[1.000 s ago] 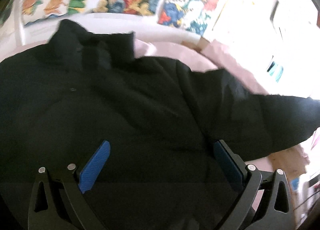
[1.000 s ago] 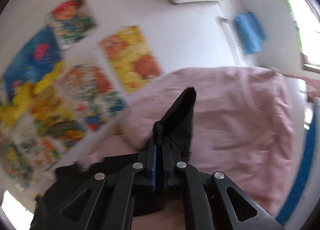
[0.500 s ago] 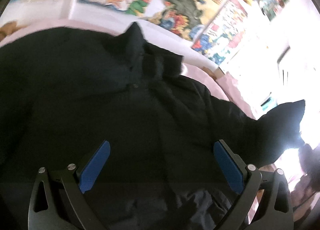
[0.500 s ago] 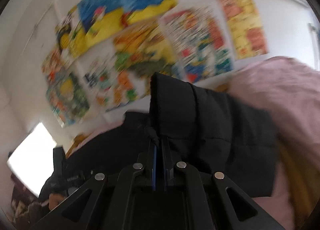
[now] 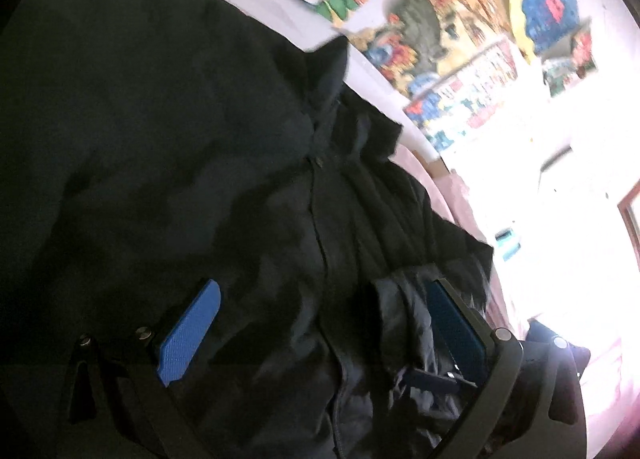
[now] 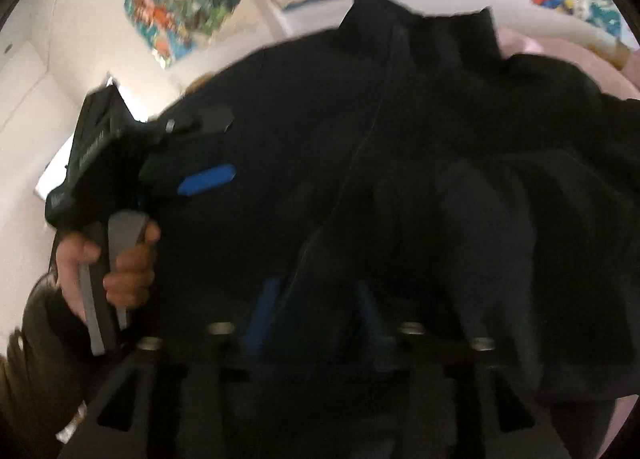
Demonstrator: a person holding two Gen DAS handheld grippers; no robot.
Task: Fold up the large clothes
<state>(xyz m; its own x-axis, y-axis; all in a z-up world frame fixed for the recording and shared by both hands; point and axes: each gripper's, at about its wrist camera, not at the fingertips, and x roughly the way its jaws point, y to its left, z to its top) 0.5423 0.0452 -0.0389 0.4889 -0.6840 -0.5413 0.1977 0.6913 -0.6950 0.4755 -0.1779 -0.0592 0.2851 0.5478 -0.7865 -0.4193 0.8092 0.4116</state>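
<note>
Covering nearly the whole pink bed (image 5: 448, 195), the black jacket (image 5: 180, 139) lies spread with its collar (image 6: 420, 27) at the far side, toward the wall of colourful posters (image 5: 452, 19). Left gripper (image 5: 320, 323) sits over the jacket's near part, blue pads (image 5: 188, 335) spread wide, nothing between them. Right gripper (image 6: 320, 315) shows its pads partly apart with dark fabric between; blur prevents confirming a grip. A hand (image 6: 120, 259) holds the left gripper's handle.

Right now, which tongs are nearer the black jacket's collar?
Left, it seems. The left tongs hover open over the chest of the jacket, partway up to the collar; the right tongs sit farther back, over its lower part.
</note>
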